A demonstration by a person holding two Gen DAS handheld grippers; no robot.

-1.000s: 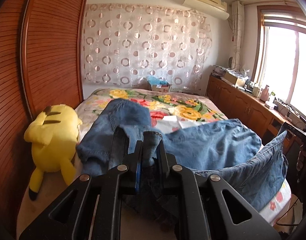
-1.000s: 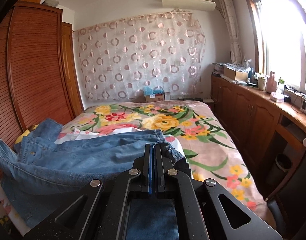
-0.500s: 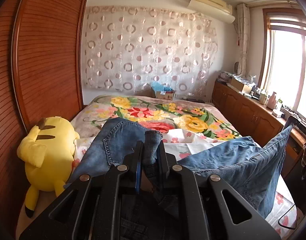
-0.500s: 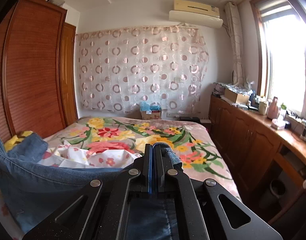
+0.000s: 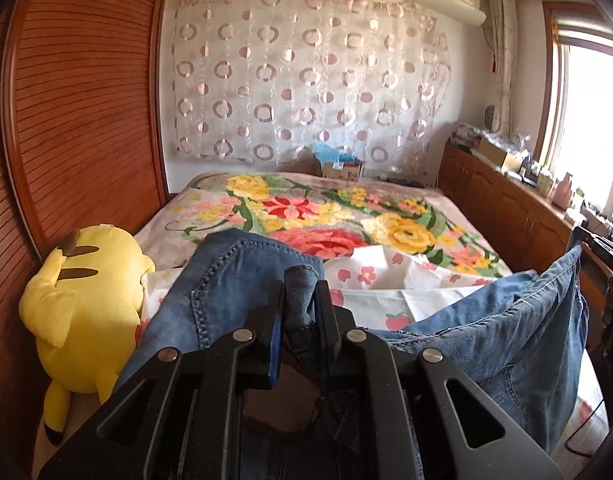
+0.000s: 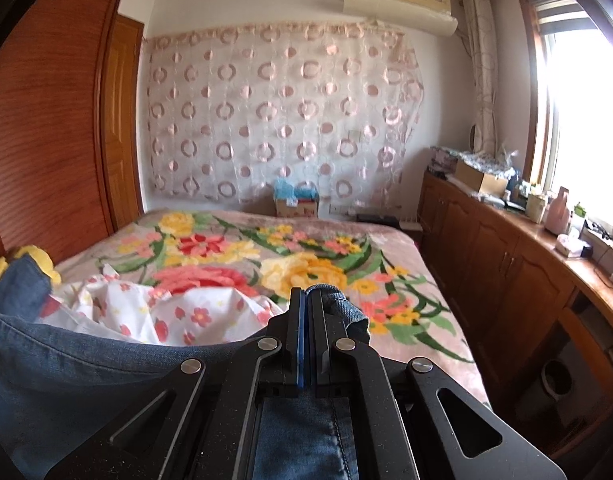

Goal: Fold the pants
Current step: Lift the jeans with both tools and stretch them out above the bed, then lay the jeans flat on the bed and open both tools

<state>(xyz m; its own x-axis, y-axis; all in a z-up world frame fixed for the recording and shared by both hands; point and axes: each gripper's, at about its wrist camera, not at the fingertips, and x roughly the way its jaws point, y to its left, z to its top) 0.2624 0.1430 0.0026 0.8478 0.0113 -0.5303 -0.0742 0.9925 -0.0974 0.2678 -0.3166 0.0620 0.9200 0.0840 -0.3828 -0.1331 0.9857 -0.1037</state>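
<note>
You hold jeans (image 5: 234, 280) by both ends: left gripper (image 5: 300, 300) clamped on thick bunch, right gripper (image 6: 305, 308) pinched on edge; denim spans sideways between them, above bed (image 6: 406, 248).

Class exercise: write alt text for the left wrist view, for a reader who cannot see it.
Black tongs pinch a bunched fold of blue jeans over a bed with a flowered blanket. A yellow plush toy lies at the left by a wooden wardrobe.

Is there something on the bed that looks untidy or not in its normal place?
Yes. A white flowered sheet lies crumpled on the floral blanket, not spread flat. A yellow plush toy is wedged between bed and wardrobe.
</note>
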